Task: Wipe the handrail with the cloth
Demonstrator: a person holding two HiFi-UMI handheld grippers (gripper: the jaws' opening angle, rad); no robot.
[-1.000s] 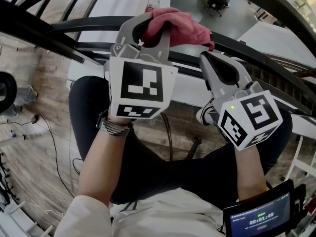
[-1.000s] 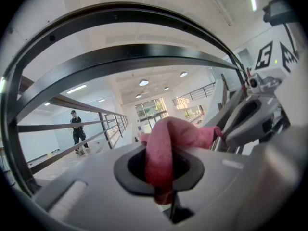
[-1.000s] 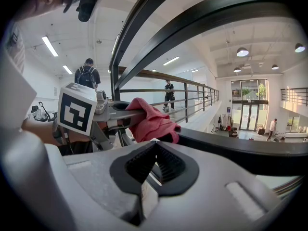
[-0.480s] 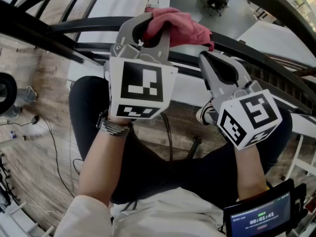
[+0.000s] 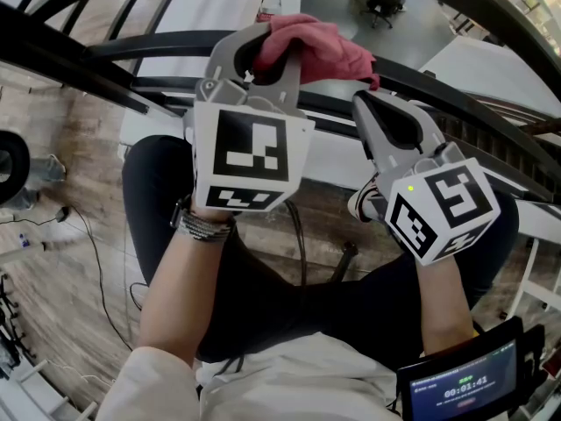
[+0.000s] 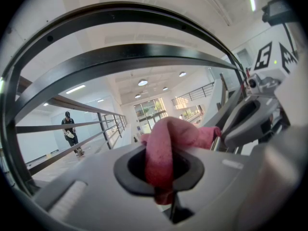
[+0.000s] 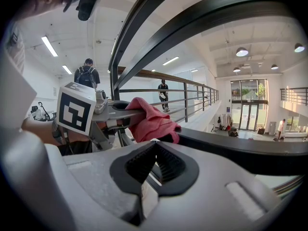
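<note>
On handrail [image 5: 149, 44], L fingers [image 5: 230, 51] tight on cloth [image 5: 320, 46]

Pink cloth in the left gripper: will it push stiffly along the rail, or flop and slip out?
Probably floppy: the cloth folds into a loop between the jaws of the left gripper and bunches beyond them. It would likely drape over the handrail rather than slide flat. Slipping out seems unlikely, since the jaws pinch a thick fold.

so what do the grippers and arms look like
The left gripper and right gripper are grey with black pads, each bearing a white cube with black square markers; the right cube shows a green light. Left arm: bracelet, cream sleeve.
</note>
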